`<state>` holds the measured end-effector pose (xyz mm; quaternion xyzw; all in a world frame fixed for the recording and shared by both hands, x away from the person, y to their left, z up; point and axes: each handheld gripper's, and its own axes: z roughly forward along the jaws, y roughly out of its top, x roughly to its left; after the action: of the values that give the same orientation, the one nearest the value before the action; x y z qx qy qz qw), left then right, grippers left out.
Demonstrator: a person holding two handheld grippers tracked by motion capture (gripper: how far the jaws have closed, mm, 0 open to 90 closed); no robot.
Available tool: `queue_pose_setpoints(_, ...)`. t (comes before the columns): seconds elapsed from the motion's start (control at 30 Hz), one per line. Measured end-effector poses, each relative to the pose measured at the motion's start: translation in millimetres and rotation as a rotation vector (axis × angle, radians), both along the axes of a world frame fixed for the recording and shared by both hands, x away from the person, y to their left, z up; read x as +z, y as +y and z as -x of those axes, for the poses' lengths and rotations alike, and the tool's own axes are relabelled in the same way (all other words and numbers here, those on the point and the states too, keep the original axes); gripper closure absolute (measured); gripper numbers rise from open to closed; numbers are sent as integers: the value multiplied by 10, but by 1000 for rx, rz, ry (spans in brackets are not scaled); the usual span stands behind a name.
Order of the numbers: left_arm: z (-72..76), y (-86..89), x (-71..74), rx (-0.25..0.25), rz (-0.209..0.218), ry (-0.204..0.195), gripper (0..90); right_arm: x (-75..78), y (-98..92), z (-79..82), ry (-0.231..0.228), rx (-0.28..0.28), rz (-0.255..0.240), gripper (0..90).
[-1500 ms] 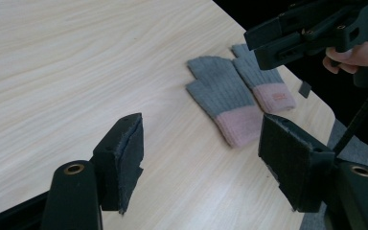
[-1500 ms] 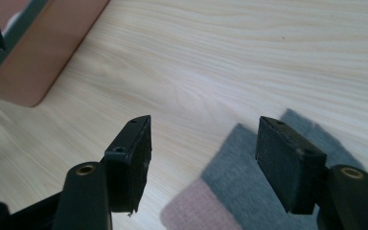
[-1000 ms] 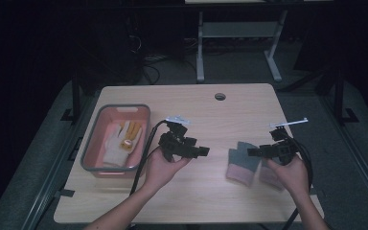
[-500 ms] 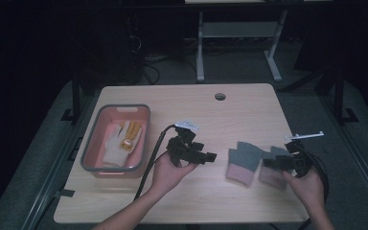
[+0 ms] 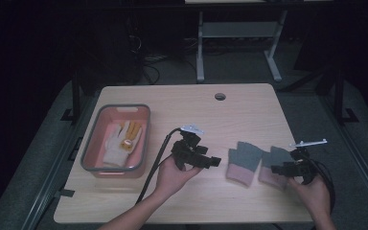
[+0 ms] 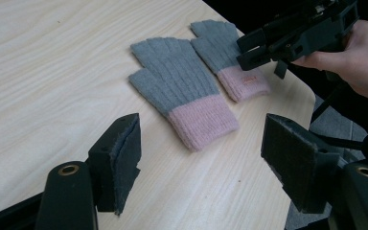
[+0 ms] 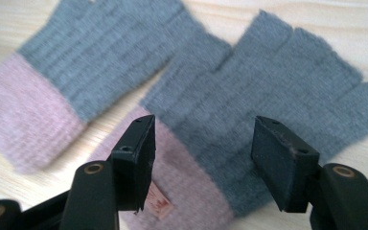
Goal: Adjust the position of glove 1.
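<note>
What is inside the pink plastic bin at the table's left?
The pink plastic bin holds a white knit glove with orange-yellow fingers. The bin floor beneath it is covered.

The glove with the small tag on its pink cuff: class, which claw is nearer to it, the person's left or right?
Right. The right claw hangs directly over the tagged glove, jaws open above its cuff. The left claw sits farther off, beyond the other glove.

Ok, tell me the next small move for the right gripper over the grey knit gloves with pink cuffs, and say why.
Probably lower the right gripper onto the pink cuff of the nearer grey knit glove and close. Its jaws have just been closing but still stand apart above the cuff, pressing on nothing. That glove lies flat on the wooden table, beside its twin.
</note>
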<state>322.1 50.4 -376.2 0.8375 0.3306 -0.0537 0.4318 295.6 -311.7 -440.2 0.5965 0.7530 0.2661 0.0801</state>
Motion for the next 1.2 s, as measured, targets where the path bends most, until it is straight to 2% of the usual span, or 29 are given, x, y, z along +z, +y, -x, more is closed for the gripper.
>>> queue_pose_setpoints(0.1,5,-22,-29,-1,-4,6,300,-35,2,15,7,-1,17,415)
queue_pose_setpoints(0.43,14,-52,-78,-10,-4,15,300,-88,67,34,-19,32,74,466)
queue_pose_setpoints(0.63,29,-67,-83,-13,-4,16,300,-107,74,58,-29,17,59,514)
queue_pose_setpoints(0.9,37,-81,-84,-8,5,12,307,-89,69,14,7,24,43,589)
queue_pose_setpoints(1.2,39,-84,-86,-7,3,11,312,-89,18,-22,44,15,-23,761)
